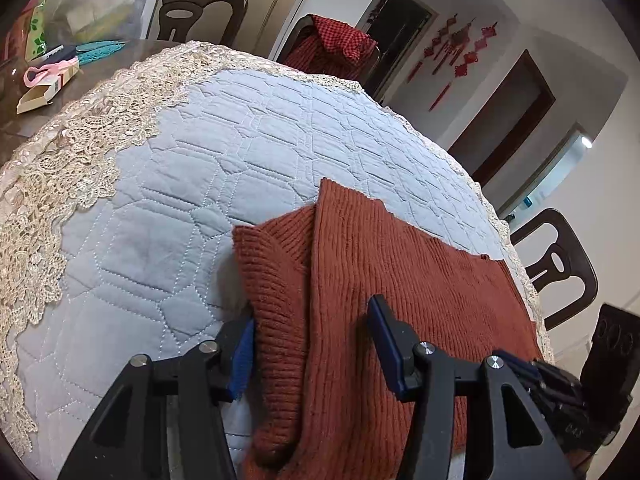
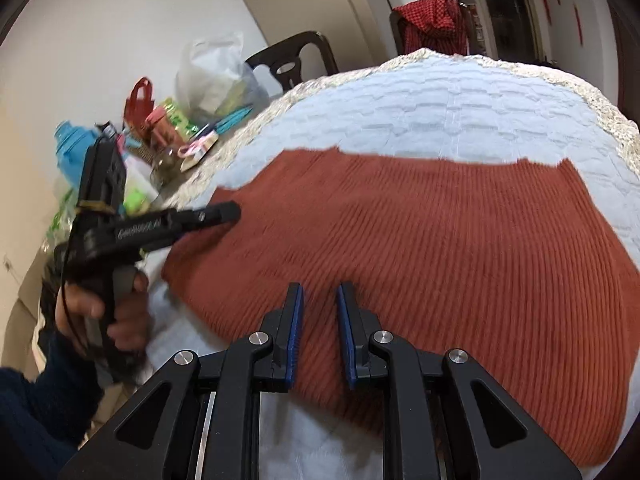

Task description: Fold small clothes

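Note:
A rust-red ribbed knit garment (image 1: 384, 272) lies partly folded on the light-blue quilted table cover (image 1: 168, 208); one thick folded part lies along its left edge. My left gripper (image 1: 312, 320) is open, its jaws wide apart over that left edge, with the left blue pad (image 1: 242, 364) beside the knit. In the right wrist view the same garment (image 2: 420, 232) lies spread out flat. My right gripper (image 2: 319, 304) hovers over its near edge, jaws narrowly apart and holding nothing. The left gripper also shows there (image 2: 224, 214), held by a hand, at the garment's left edge.
Cream lace trim (image 1: 68, 160) borders the cover. Boxes, bags and bottles (image 2: 160, 128) crowd the table's far left end. Dark chairs (image 1: 560, 264) stand around the table; one carries a red checked cloth (image 1: 340, 40).

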Demonstrator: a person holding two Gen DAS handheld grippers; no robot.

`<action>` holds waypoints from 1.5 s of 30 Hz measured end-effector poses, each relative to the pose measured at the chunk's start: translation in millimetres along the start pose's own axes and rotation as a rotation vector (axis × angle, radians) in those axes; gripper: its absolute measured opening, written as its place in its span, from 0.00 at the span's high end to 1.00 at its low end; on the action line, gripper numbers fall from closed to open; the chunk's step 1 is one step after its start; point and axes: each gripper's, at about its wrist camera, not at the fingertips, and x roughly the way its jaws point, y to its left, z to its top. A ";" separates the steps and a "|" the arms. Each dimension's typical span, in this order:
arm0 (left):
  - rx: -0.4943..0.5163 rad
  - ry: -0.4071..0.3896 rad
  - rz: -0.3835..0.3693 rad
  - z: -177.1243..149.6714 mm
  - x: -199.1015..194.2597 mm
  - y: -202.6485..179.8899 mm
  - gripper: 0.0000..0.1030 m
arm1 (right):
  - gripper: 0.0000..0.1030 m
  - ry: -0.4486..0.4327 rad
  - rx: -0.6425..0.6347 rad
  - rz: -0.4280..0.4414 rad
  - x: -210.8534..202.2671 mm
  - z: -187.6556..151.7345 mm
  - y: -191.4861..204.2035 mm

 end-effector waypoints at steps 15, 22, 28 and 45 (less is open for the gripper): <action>-0.011 -0.043 -0.217 29.6 -42.3 -43.6 0.85 | 0.82 -0.004 0.059 0.026 -31.7 -21.6 -19.0; 0.097 -0.016 -0.385 41.5 -32.8 -137.1 0.85 | 0.82 -0.064 0.125 -0.059 -64.3 -30.7 -47.2; 0.148 0.227 -0.466 11.4 46.6 -195.9 0.84 | 0.82 -0.083 0.188 -0.104 -81.9 -45.2 -66.3; 0.212 0.077 -0.292 -0.3 7.9 -139.1 0.65 | 0.47 -0.084 0.336 0.272 -87.4 -48.9 -89.0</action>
